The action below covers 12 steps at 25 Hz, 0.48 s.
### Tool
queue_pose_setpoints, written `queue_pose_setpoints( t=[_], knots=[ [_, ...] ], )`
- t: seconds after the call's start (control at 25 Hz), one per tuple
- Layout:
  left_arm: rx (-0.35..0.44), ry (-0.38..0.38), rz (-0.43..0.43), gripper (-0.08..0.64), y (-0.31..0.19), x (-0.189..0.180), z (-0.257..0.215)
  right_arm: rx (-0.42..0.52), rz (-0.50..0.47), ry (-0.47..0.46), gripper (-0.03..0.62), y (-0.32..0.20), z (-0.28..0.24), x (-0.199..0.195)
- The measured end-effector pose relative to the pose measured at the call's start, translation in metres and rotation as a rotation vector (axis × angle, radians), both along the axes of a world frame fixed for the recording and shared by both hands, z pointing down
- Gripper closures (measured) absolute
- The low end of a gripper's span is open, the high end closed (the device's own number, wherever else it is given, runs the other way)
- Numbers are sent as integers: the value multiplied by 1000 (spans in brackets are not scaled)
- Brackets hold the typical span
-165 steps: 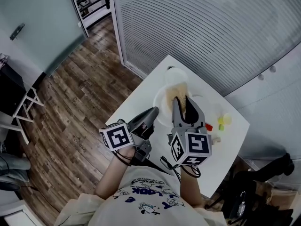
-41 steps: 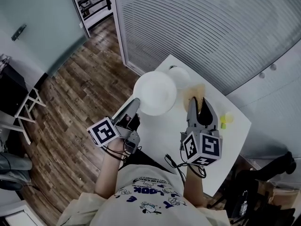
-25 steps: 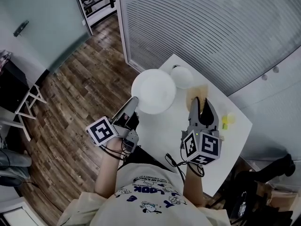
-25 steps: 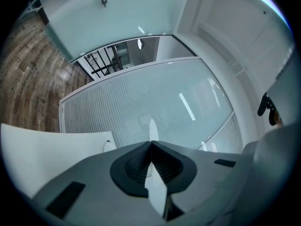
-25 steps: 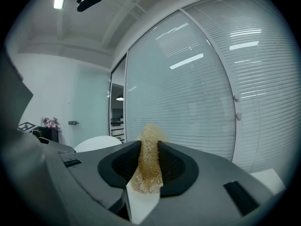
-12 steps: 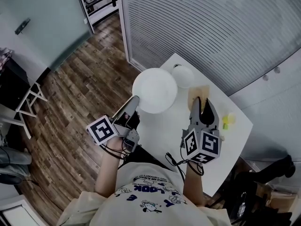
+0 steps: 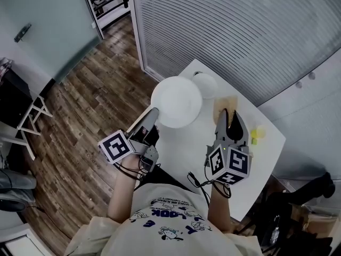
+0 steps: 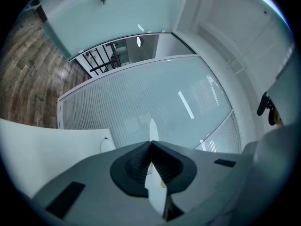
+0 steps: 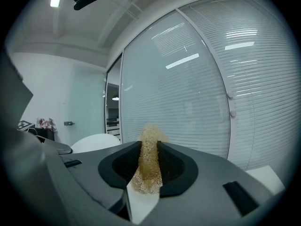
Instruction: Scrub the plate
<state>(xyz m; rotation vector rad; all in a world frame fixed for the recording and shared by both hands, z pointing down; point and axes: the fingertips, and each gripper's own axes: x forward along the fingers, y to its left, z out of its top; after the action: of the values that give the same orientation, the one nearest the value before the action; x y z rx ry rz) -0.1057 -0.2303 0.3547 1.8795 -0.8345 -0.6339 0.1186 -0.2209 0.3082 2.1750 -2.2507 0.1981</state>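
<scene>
2 tongs are loaded. The left tongs [image 7: 153, 113] clamp the rim of the plate [image 7: 176, 101], held in the air over the table [image 7: 184, 153] edge. The right tongs [image 7: 228, 113] pinch the mesh scrubber [image 9: 148, 161], apart from the plate. Risk: scrubbing pressure against a rim-only grip may lever the plate loose and drop it to the floor [image 7: 90, 105].

Wood plank floor [image 7: 80, 105]; white table [image 7: 178, 145]; slatted blinds [image 7: 240, 31]; frosted glass door [image 7: 42, 20] at left.
</scene>
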Motion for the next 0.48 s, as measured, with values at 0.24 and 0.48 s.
queue_pose_setpoints(
  t=[0.24,0.48],
  knots=[
    [-4,5,10,534,1,2,1,-2,2,-11,489,3,0,-2],
    [-24,20,13,534,0,4,3,-7,3,-12,490,1,1,-3]
  ],
)
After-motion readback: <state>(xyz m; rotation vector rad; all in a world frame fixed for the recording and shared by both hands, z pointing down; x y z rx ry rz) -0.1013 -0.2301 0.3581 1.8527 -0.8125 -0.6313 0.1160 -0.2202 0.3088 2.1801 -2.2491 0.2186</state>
